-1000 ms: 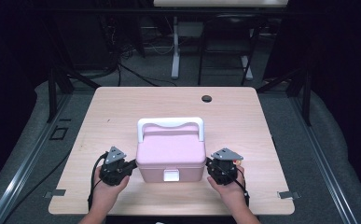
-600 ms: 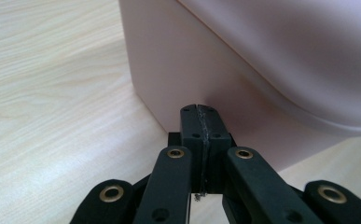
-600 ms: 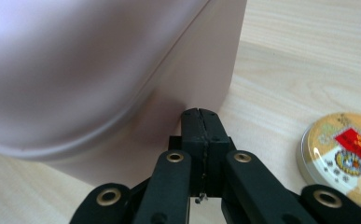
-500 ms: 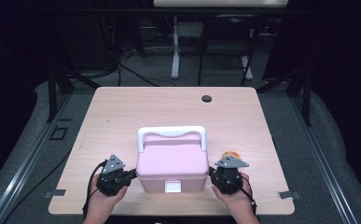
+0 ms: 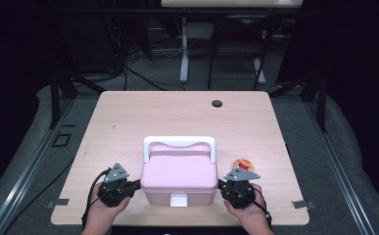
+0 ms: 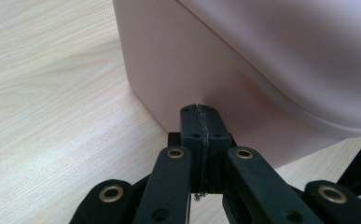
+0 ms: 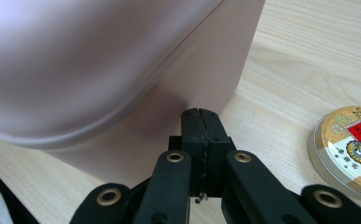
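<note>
Count: one pink box (image 5: 178,178), one round tin (image 5: 242,164), two claws, one tabletop (image 5: 177,117).

The box is pale pink with a white handle (image 5: 179,144) folded across the far edge of its lid and one small white latch (image 5: 179,199) on its near face. It stands at the near middle of the tabletop, close to the near edge.

The tin lies flat just right of the box, near its far right corner, and apart from it. Its lid is gold with a red patch and small coloured emblems. There is printing on it, but it is too small to read. No writing or brand shows on the box.

Left claw (image 5: 137,185): held in the person's left hand (image 5: 104,208), jaws closed together with nothing between them. Its tip is at the left wall of the box, low down. In the left gripper view the closed tip (image 6: 200,116) meets the pink wall just above the tabletop.

Right claw (image 5: 221,185): held in the right hand (image 5: 248,208), jaws also closed on nothing. Its tip is at the right wall of the box, low down; the right gripper view shows the closed tip (image 7: 201,119) against the pink wall, with the tin (image 7: 350,149) off to the side.

The box sits between the two claws, one on each side wall.

One dark round hole (image 5: 217,103) marks the far side of the tabletop.
</note>
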The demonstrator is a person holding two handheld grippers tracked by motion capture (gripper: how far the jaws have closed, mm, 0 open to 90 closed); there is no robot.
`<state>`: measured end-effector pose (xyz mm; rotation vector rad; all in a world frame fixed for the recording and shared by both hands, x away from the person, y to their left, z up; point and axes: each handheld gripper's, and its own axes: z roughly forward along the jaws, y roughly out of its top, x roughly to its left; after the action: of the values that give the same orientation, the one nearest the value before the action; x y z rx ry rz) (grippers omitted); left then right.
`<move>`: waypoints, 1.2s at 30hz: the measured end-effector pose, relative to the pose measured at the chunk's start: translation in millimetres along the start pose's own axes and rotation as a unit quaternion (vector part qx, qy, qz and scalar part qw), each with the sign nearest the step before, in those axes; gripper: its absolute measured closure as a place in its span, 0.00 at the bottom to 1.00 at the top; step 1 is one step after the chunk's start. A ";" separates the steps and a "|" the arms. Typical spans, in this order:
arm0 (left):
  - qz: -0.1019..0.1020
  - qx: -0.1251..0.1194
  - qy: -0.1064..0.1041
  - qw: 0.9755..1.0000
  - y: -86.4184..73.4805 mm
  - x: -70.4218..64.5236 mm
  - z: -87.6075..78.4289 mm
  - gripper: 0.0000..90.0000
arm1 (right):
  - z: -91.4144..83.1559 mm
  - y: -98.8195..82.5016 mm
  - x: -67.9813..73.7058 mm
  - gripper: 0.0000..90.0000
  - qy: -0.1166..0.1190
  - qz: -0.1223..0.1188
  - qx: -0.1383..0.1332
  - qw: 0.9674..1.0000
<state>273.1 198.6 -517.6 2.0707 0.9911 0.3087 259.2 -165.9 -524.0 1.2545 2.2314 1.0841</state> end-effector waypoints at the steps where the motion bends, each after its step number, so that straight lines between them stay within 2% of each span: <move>1: -0.002 -0.001 -0.002 1.000 -0.1 0.4 0.2 1.00 | 0.7 -0.2 0.1 1.00 -0.001 0.000 0.002 1.000; 4: 0.002 0.001 -0.013 1.000 0.4 5.3 0.6 1.00 | 3.7 -0.9 -1.5 1.00 0.002 -0.001 0.011 1.000; 6: -0.009 -0.001 -0.020 1.000 -0.1 10.0 0.2 0.98 | 4.6 -1.3 -4.5 0.95 0.007 0.000 0.015 1.000; 9: -0.021 -0.009 -0.011 1.000 -2.0 18.2 -2.4 0.92 | 4.1 -2.4 -12.0 0.93 0.003 0.011 0.014 1.000; 11: -0.029 -0.017 -0.015 0.999 -3.5 22.7 -2.6 0.88 | 2.3 -2.4 -18.6 0.88 -0.004 0.016 0.006 1.000; 16: -0.040 -0.023 -0.008 0.999 -5.5 29.6 -3.1 0.81 | -1.7 -0.5 -27.4 0.80 -0.008 0.024 -0.012 1.000; 22: -0.035 -0.033 -0.005 0.999 -3.0 33.5 -8.4 0.67 | -5.7 0.2 -31.7 0.69 -0.006 0.020 -0.032 0.999; 25: -0.038 -0.039 0.004 0.998 -2.2 36.7 -9.1 0.66 | -8.6 0.6 -35.6 0.65 -0.008 0.022 -0.035 0.999; 27: -0.037 -0.045 0.010 0.998 -1.3 38.0 -10.8 0.65 | -11.7 0.5 -38.3 0.63 -0.018 0.020 -0.037 0.999; 30: -0.043 -0.058 0.006 0.997 1.4 38.4 -17.2 0.65 | -15.0 0.5 -42.5 0.61 -0.033 0.021 -0.047 0.998; 32: -0.044 -0.071 -0.006 0.996 6.5 36.6 -25.0 0.69 | -17.1 1.7 -45.6 0.60 -0.033 0.032 -0.051 0.998; 34: -0.036 -0.075 -0.006 0.997 11.6 34.4 -31.0 0.73 | -20.2 3.4 -46.2 0.60 -0.025 0.036 -0.053 0.998; 36: -0.030 -0.075 -0.009 0.997 16.3 33.0 -36.6 0.74 | -25.5 6.5 -44.7 0.66 -0.009 0.031 -0.059 0.998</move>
<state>285.1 237.5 -485.3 1.9009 0.9872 0.3237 271.1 -212.8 -505.3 1.2864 2.0955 1.2033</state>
